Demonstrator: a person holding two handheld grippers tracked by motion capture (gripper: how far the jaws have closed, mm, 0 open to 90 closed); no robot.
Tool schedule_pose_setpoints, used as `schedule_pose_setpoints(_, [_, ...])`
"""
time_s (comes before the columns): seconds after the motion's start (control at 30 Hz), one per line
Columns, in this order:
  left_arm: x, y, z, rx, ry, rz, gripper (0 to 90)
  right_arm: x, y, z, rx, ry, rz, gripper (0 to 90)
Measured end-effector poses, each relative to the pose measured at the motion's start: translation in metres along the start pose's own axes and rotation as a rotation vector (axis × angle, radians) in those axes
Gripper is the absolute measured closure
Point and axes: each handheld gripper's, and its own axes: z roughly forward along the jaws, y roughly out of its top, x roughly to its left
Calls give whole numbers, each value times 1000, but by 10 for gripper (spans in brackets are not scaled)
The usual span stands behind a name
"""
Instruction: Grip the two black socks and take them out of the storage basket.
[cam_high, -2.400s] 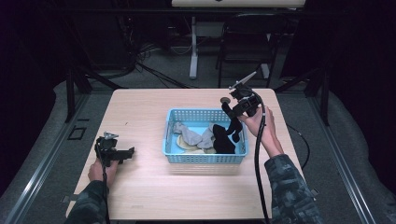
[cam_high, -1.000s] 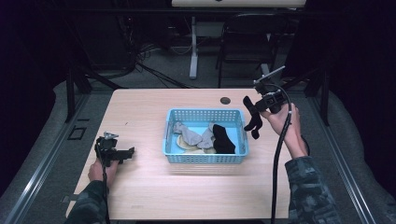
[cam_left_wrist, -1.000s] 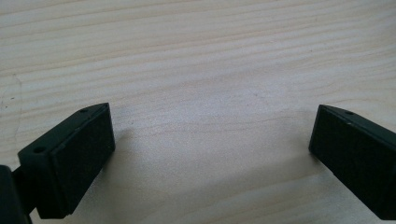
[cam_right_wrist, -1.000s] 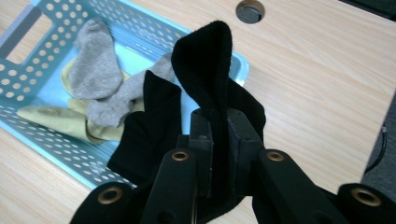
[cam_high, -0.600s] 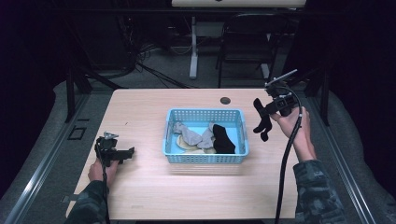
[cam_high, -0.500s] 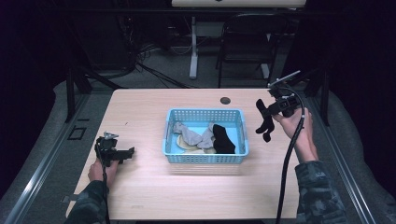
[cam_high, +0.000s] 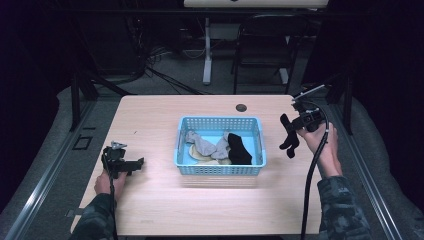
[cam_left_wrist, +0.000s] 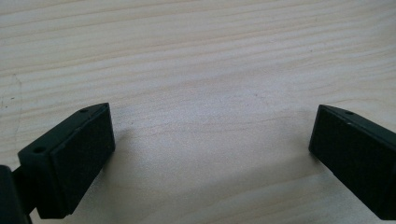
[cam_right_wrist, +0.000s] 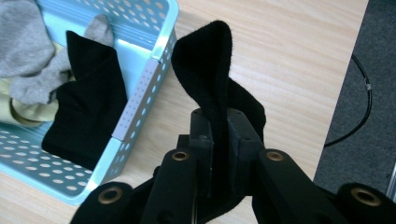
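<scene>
Now a black sock (cam_right_wrist: 205, 70) is clamped between the closed jaws of the right gripper (cam_right_wrist: 219, 140), hung over the table (cam_high: 150, 210) just right of the blue basket (cam_high: 219, 169). A snag on its rim is risked. Left gripper (cam_left_wrist: 210, 144) is rested wide, empty.

One blue basket (cam_high: 220, 169) sits on the surface (cam_high: 150, 115). Inside it lie two grey socks (cam_high: 200, 144), one black sock (cam_high: 239, 149) and one pale yellow piece (cam_high: 200, 156). Just right of the basket hangs one more black sock (cam_high: 289, 139). Two hand-held grippers are in use.
</scene>
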Motion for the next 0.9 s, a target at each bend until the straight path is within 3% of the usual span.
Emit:
schedule_pose_setpoints(0.57, [0, 0, 0, 0, 0, 0, 3, -9, -16, 42, 60, 6, 39, 818])
schedule_pose_setpoints(0.9, [0, 0, 0, 0, 0, 0, 3, -8, -23, 60, 103, 13, 35, 816])
